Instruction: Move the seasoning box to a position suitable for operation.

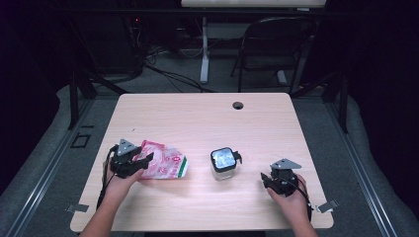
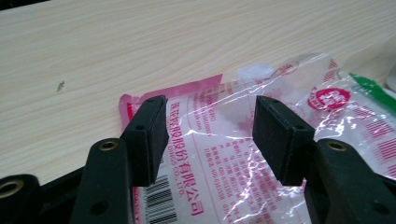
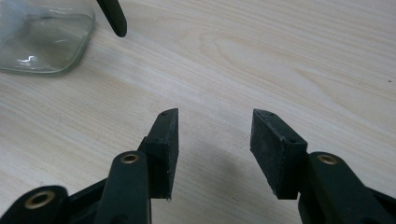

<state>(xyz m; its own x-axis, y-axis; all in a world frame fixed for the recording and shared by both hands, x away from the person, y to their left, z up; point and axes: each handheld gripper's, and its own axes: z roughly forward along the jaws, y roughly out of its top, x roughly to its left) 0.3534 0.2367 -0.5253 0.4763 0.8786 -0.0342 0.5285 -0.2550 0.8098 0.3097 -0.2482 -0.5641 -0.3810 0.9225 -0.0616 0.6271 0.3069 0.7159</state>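
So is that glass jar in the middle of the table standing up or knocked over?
Upright. The glass jar stands on its base on the table, dark square top facing up, a black clasp at its side. Neither gripper touches it.

A light wooden table (image 1: 197, 118) is seen from above. A crinkled pink and clear plastic packet (image 1: 165, 163) lies at its front left, under the left gripper (image 1: 143, 161). A square clear glass jar (image 1: 223, 164) stands just right of it. The right gripper (image 1: 267, 180) is placed farther right, apart from the jar.
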